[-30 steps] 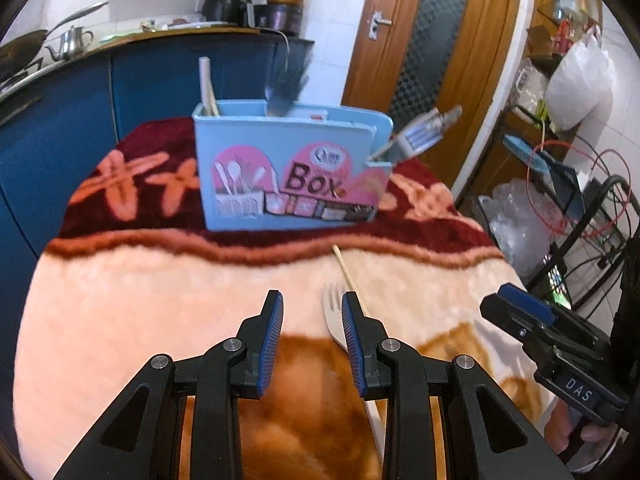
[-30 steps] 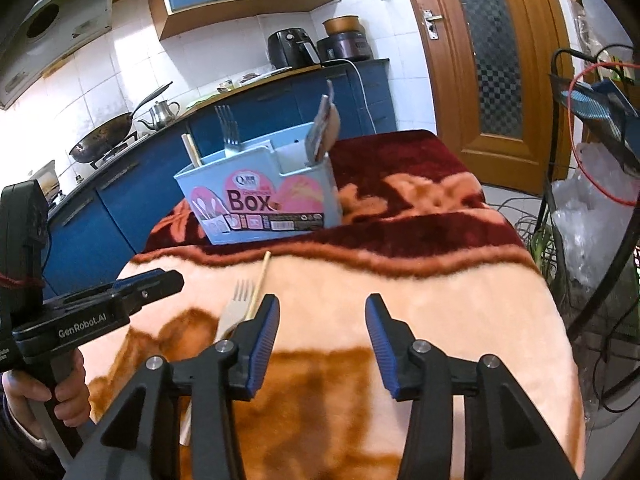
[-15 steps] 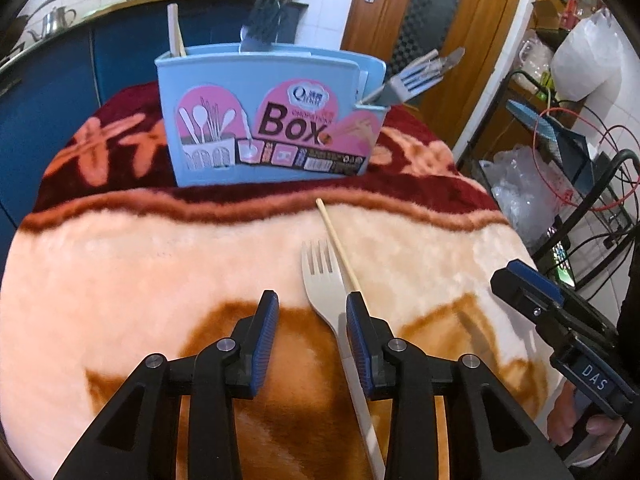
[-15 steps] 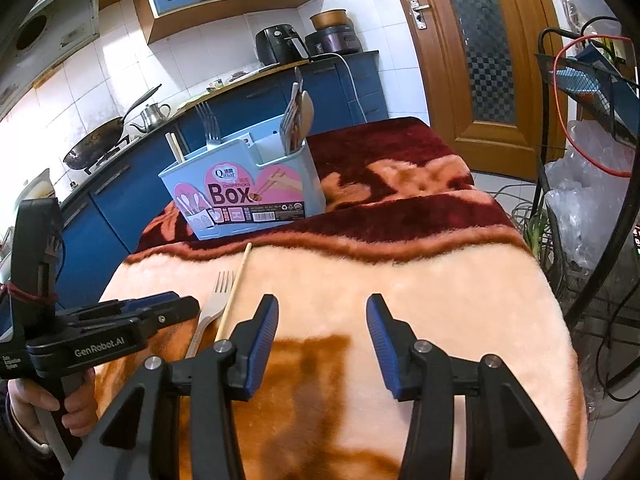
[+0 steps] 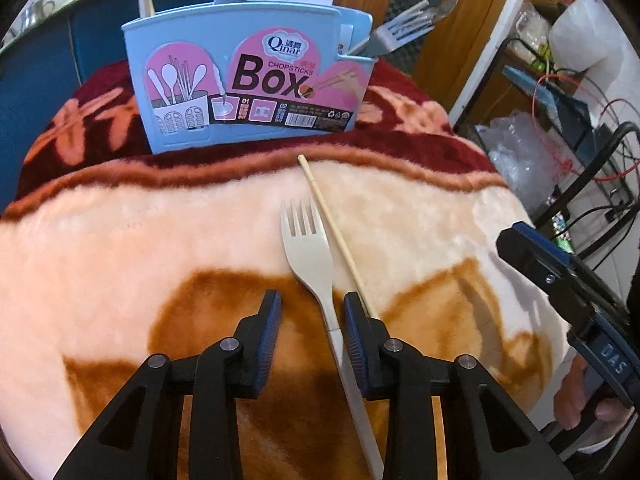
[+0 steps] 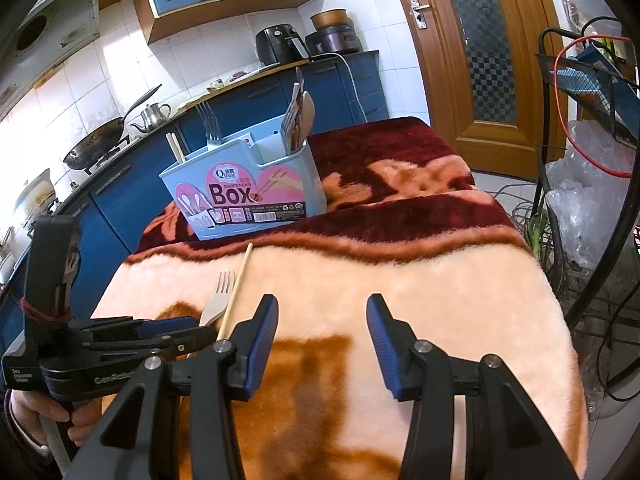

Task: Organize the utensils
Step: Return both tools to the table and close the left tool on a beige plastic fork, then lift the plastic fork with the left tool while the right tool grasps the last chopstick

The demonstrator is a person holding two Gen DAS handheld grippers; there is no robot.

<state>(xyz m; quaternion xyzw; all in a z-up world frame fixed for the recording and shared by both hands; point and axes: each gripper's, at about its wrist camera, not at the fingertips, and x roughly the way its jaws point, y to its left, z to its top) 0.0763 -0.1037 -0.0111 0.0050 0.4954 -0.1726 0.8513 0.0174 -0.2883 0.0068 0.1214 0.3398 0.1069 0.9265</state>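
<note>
Lowered since a second ago, the left gripper now straddles the pale fork's handle, jaws apart, not yet closed. A chopstick lies just beside it on the blanket. From the right wrist, the right gripper hovers spread and empty; the blue utensil box already holds several utensils, so two remain.

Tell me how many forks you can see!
3, maybe more hidden. One pale fork lies on the blanket beside a chopstick. One metal fork stands in the blue box. Another fork leans out of the box's right end.
</note>
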